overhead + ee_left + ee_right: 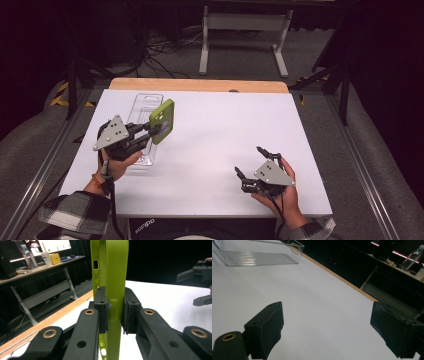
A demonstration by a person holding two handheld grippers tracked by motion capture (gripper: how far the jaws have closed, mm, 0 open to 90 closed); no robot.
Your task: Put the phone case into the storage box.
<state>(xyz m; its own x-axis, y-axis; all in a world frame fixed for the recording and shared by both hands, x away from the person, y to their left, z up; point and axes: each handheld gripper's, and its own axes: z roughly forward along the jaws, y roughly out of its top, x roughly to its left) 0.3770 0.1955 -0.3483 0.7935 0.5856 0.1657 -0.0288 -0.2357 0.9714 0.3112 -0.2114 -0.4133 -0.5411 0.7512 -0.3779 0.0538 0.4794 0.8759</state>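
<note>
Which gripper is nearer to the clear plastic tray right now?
Left. The left gripper hangs over the clear tray, clamped on a green phone case. The right gripper sits open, far across the table.

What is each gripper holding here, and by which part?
The left gripper holds a green phone case, its jaws clamped across the case's thin side edges, above the clear plastic tray. The right gripper holds nothing; its jaws stand open.
</note>
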